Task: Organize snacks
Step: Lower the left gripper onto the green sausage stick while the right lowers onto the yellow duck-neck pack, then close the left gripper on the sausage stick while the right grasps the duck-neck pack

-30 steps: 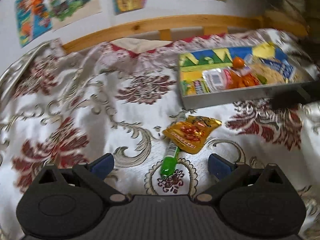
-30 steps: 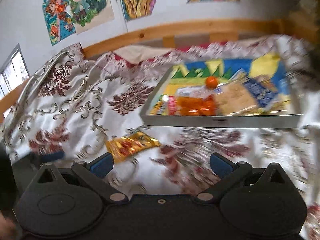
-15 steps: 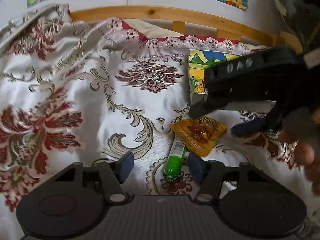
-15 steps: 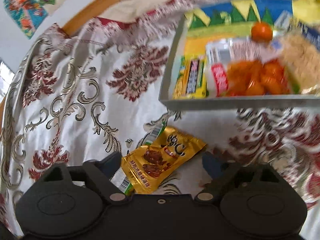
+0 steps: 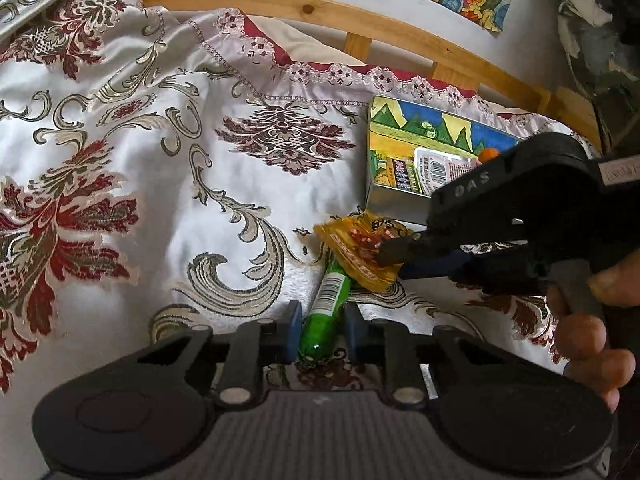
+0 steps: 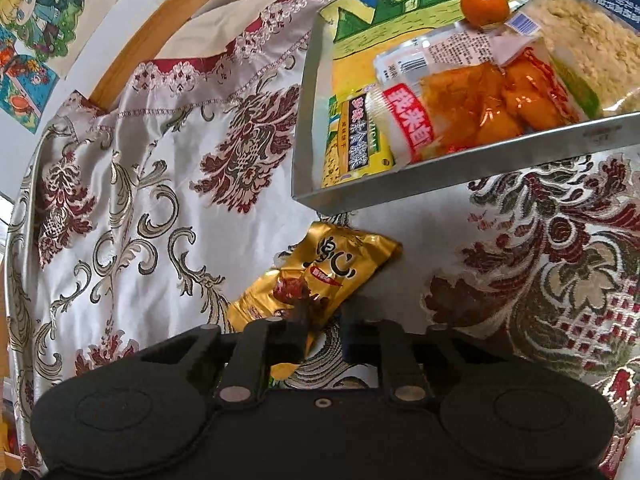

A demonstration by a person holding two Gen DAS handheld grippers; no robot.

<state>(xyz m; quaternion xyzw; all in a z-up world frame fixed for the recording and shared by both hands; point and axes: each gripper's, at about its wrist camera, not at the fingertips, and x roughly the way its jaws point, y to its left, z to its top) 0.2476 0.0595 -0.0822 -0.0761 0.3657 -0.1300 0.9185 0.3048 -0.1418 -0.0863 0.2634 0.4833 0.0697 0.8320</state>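
Note:
A green snack stick [image 5: 325, 314] lies on the patterned bedcover, its far end under a gold snack packet [image 5: 356, 249]. My left gripper [image 5: 320, 330] is shut on the near end of the green stick. My right gripper [image 6: 320, 330] is shut on the near corner of the gold packet [image 6: 320, 276]; it shows from the side in the left wrist view [image 5: 394, 260]. A metal tray [image 6: 460, 182] with several snacks and a small orange [image 6: 484, 3] sits just beyond the packet.
The bedcover [image 5: 160, 184] spreads wide to the left. A wooden bed rail [image 5: 320, 6] runs along the wall behind. The tray's near left corner [image 5: 374, 200] is close to the packet. A hand [image 5: 592, 320] holds the right gripper.
Both grippers moved in and closed. The left one shut on the green stick; the right one came down from the tray side and shut on the gold packet.

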